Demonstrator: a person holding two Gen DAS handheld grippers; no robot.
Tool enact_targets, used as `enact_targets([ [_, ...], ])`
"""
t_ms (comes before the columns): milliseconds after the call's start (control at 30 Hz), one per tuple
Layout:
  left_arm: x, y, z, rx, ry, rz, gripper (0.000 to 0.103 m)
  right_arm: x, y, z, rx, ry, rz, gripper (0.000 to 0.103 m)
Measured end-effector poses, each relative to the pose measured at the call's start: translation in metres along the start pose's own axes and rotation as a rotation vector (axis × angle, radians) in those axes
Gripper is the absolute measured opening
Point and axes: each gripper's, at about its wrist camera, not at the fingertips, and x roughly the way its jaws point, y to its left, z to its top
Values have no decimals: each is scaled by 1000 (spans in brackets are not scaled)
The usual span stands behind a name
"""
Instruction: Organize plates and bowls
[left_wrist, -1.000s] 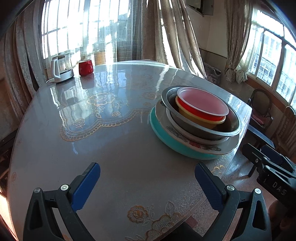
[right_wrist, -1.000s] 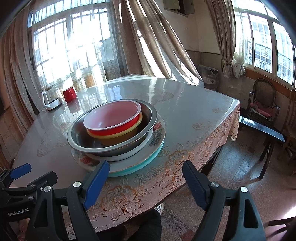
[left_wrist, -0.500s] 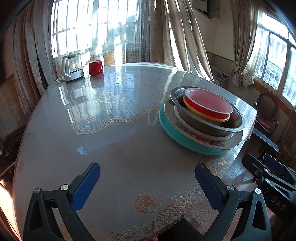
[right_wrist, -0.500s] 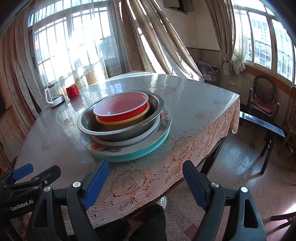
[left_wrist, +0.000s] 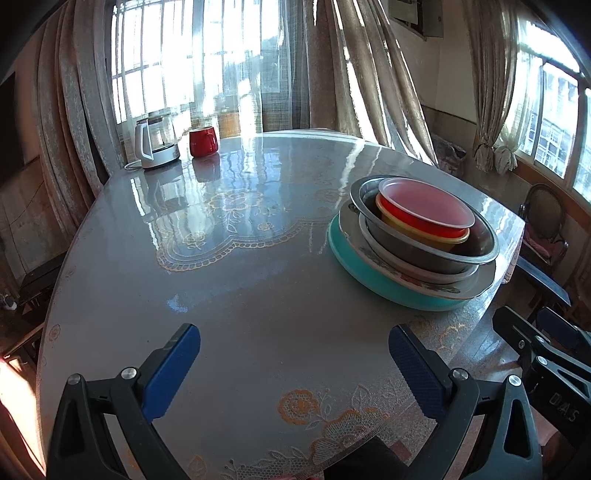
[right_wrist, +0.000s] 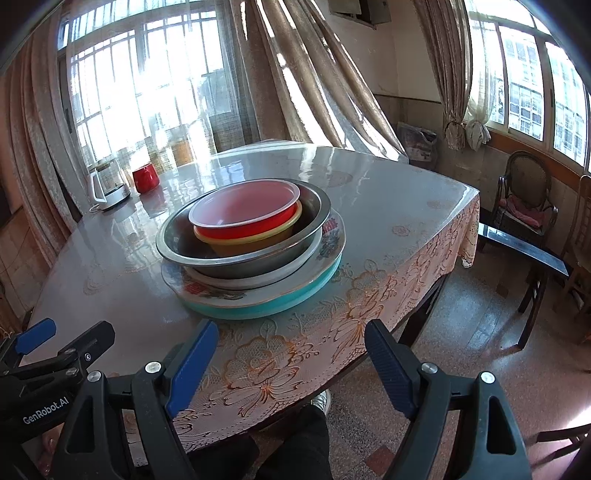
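Left gripper (left_wrist: 293, 363) is hanging wide-jawed and empty at lower frame over the plastic-covered table (left_wrist: 229, 288); right gripper (right_wrist: 291, 358) is likewise spread and holding nothing, lower centre, just off the table edge. The nested stack is sitting at right of the left view, centre of the right: red bowl (right_wrist: 245, 212) inside yellow bowl (right_wrist: 255, 242), inside steel basin (right_wrist: 314, 225), on a flowered plate (right_wrist: 330, 238) over a teal plate (right_wrist: 295, 297), largest lowest, likely for stability. Electric kettle (left_wrist: 153, 146) and red mug (left_wrist: 202, 141) are standing upper left, well apart.
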Motion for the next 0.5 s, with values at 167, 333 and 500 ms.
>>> enact_targets([
  [167, 1, 0, 1, 2, 4, 4, 103, 1, -1, 0, 5, 7, 5, 83],
  [333, 3, 1, 0, -4, 11, -2, 103, 1, 0, -1, 3, 11, 8, 83],
  [500, 1, 0, -2, 2, 1, -1, 103, 2, 0, -1, 3, 14, 9, 83],
])
